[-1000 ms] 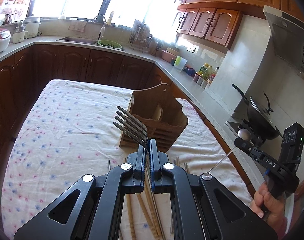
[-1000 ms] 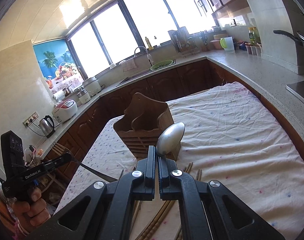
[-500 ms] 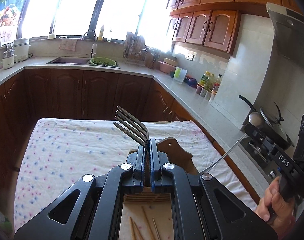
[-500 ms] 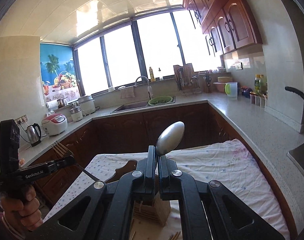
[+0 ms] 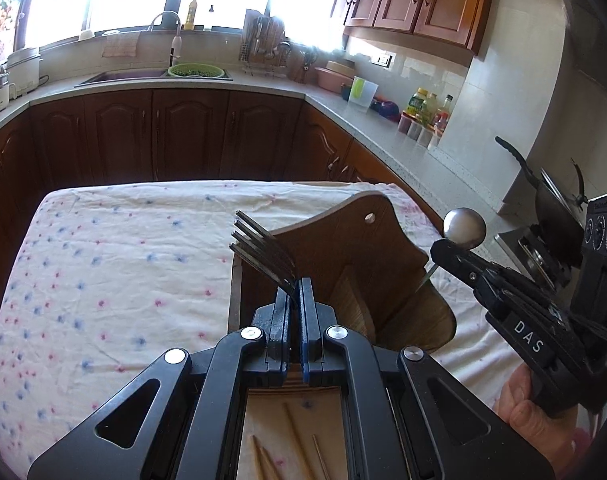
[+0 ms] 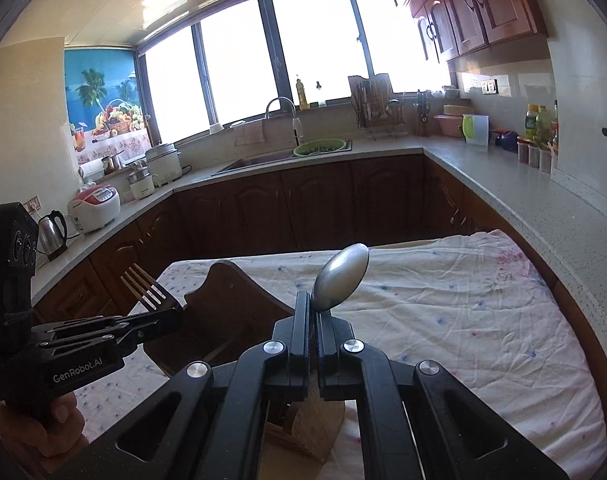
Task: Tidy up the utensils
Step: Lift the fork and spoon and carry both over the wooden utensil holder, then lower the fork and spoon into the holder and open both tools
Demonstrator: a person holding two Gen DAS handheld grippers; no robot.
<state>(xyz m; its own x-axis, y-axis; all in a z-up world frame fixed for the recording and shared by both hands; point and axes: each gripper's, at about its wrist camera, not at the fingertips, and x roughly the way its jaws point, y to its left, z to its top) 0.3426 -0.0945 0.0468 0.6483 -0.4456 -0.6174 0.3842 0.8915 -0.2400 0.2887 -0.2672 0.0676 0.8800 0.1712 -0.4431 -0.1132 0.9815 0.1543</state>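
Holding a fork (image 5: pixel 263 254) by its neck, the left gripper (image 5: pixel 294 296) has its jaws closed on it above the wooden caddy (image 5: pixel 343 264). The right gripper (image 6: pixel 314 316) likewise clamps a spoon (image 6: pixel 341 276) just below the bowl. Both utensils appear stiff, light, smooth metal; judged liable to pivot in the grip. Chopsticks (image 5: pixel 295 436) lie on the cloth-covered surface (image 5: pixel 103 272), nearer than the caddy.
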